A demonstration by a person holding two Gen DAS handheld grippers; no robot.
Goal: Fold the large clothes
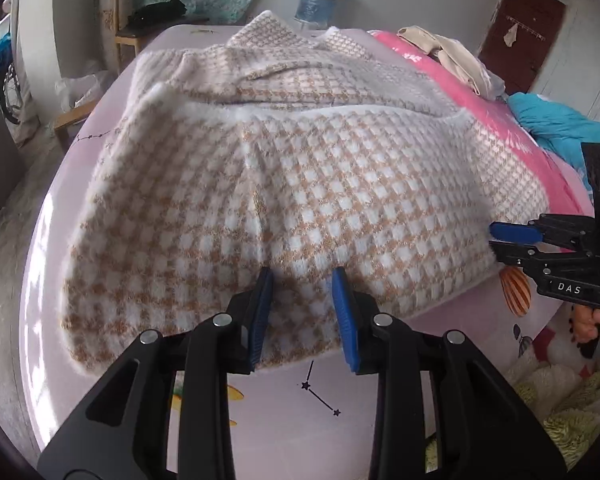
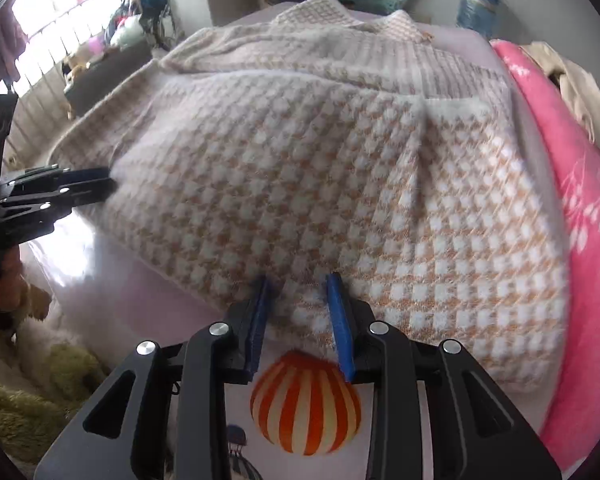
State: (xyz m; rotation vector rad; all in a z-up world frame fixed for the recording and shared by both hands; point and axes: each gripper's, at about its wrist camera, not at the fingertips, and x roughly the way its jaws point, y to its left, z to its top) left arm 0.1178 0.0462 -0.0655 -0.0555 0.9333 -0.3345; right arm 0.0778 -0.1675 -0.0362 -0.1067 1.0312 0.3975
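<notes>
Both tools, left tool (image 1: 303, 276) and right tool (image 2: 298, 282), are pinched on the checked garment's (image 1: 300, 168) near hem.
With the garment spread on the bed (image 1: 80, 168), the hem is best carried evenly away from the near hem.

A bed (image 1: 52, 264) covered in a pale lilac printed sheet carried everything. A large fuzzy beige-and-white checked knit garment (image 1: 300, 184) lay spread across its middle. Beside that lay a bright pink blanket (image 2: 580, 216), with a crumpled beige cloth (image 1: 448, 56) and a turquoise cloth (image 1: 556, 124) farther along.
</notes>
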